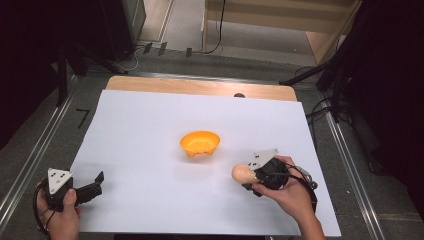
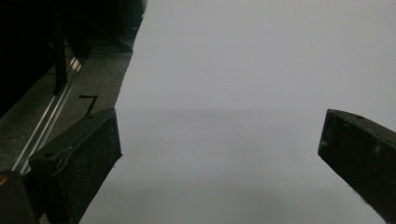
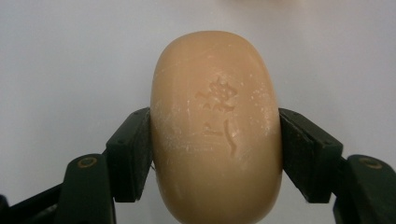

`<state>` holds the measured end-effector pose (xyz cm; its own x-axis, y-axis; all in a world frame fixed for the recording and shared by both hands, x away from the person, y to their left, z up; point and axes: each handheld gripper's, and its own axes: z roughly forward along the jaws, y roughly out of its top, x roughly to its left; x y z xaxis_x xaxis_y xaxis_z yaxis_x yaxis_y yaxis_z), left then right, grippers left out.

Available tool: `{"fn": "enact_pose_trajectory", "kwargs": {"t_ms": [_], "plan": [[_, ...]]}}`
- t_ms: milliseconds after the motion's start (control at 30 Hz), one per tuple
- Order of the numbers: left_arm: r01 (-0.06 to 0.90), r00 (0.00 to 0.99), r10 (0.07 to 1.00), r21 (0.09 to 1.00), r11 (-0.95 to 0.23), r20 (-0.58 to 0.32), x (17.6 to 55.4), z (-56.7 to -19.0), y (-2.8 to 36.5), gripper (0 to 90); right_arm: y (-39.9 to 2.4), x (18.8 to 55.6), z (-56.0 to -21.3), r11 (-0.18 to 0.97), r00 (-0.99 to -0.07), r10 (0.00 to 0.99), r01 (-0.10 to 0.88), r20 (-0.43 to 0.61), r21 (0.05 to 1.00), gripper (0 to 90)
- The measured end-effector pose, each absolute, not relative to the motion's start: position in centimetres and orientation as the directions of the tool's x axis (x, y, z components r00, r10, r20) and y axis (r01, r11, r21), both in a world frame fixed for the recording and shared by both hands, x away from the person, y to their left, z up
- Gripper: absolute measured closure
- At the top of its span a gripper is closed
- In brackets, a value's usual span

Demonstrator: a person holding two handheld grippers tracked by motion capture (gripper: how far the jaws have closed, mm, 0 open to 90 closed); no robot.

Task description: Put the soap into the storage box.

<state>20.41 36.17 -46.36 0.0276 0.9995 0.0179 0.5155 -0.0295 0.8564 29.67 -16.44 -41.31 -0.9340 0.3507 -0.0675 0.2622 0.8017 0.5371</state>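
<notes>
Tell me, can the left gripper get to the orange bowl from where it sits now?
Probably yes: the left gripper is open and empty, and only bare white sheet lies between it and the orange bowl.

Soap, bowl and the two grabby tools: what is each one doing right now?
Soap: squeezed on both sides by the right gripper's fingers, flower stamp facing the camera.
Orange bowl: upright on the white sheet, nothing seen inside.
Right gripper: shut on the soap.
Left gripper: open, nothing between its fingers.
</notes>
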Motion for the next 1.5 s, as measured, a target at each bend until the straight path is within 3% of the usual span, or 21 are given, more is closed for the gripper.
{"fn": "enact_pose_trajectory", "kwargs": {"t_ms": [1500], "plan": [[0.525,0.040,0.999,0.851,-0.030,0.010,20.5,-46.4,36.2,0.0,-7.6,38.6,-37.8,0.849,-0.989,0.117,0.049,-0.096,0.526,32.9]]}}
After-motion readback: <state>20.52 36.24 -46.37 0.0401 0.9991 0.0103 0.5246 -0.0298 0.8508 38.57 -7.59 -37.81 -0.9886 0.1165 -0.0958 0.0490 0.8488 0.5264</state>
